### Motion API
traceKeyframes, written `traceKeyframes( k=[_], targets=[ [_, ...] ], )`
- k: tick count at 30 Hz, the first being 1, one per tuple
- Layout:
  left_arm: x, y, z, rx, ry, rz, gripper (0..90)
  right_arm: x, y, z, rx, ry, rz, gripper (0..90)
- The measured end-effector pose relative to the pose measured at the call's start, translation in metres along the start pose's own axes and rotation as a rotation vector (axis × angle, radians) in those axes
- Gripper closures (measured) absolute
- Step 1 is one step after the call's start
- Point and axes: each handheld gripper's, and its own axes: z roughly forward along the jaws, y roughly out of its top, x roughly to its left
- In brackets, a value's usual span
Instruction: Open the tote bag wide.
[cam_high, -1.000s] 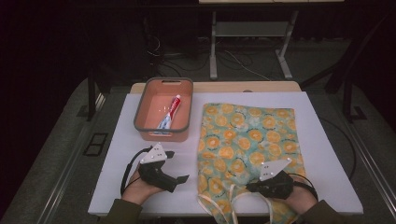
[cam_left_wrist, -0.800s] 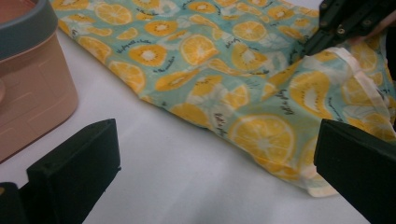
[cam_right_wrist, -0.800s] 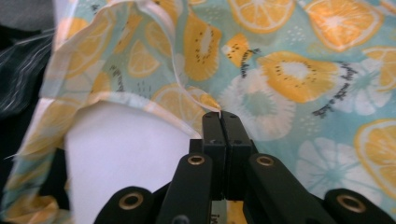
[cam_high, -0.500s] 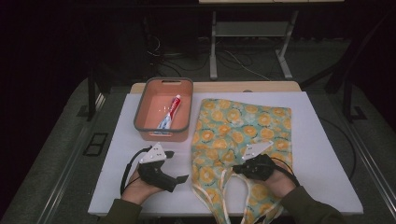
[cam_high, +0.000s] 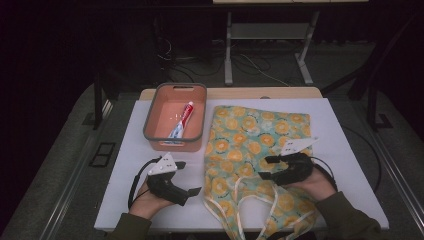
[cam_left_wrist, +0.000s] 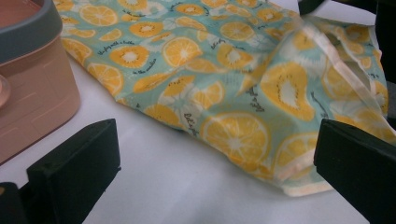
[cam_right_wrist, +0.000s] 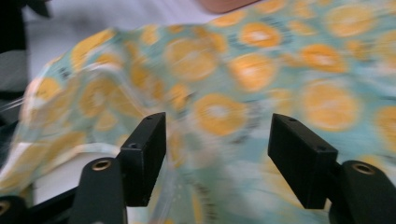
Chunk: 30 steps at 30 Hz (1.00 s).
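While the right tongs (cam_high: 267, 167) hover over the orange-print bag (cam_high: 260, 150), their jaws have just been opening and stand wide, gripping nothing. Left tongs (cam_high: 187, 177) rest wide open and empty on the surface (cam_high: 125, 200), the bag's edge just beyond them.

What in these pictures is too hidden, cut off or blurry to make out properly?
- Fruit-print bag: high view, its bottom end runs off the lower edge; the right gripper covers part of it.
- Bag print: right gripper view, smeared by motion blur.
- Toothpaste tube: high view, lettering too small to read.
- Orange bin: left gripper view, cut by the left edge; contents hidden by its wall.
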Motion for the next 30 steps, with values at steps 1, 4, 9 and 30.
traceKeyframes(
  k=[1, 4, 9, 30],
  targets=[
    [0.0, 0.0, 0.0, 0.001, -0.001, 0.0, 0.0, -0.012, -0.001, -0.011, -0.023, -0.022, 0.033, 32.4],
    [0.0, 0.0, 0.0, 0.001, -0.001, -0.001, 0.0, -0.029, -0.004, -0.026, -0.053, -0.056, 0.077, 30.8],
    [0.0, 0.0, 0.001, 0.005, -0.002, -0.003, 0.0, -0.062, -0.01, -0.038, -0.056, -0.185, 0.146, 30.8],
    [0.002, -0.001, 0.002, 0.006, -0.004, -0.008, 0.0, -0.16, -0.057, -0.018, 0.146, -0.436, 0.357, 51.3]
  ],
)
